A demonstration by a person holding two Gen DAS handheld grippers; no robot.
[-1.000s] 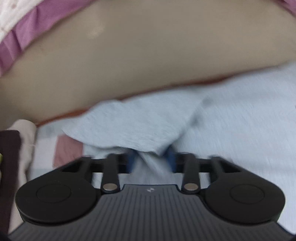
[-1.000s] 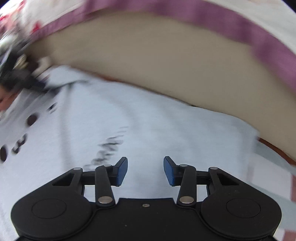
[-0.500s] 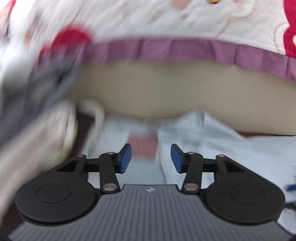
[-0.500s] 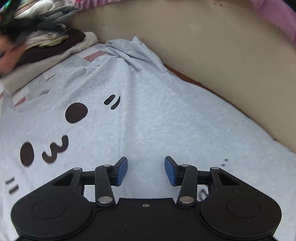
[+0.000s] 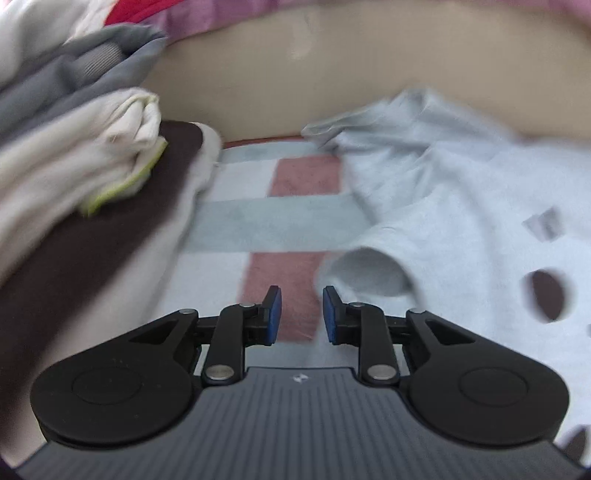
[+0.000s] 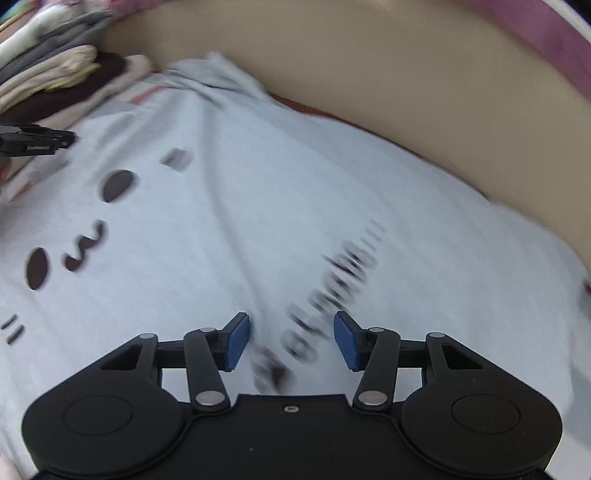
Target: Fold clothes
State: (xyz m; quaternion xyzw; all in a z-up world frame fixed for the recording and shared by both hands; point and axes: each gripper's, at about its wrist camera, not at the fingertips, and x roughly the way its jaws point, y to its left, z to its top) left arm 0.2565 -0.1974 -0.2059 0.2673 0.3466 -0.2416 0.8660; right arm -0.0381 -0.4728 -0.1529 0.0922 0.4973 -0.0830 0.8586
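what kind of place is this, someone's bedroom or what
Probably a bedroom, with the work done on a bed: a light blue T-shirt spread over a checked blanket, a pile of clothes alongside, and a purple-edged quilt beyond.

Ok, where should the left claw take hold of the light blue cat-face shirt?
Probably the sleeve opening just ahead and right of the left claw. On the light blue shirt, its cuff curls up off the checked blanket, leaving a raised edge. Come in low from the blanket side, one finger under the lip.
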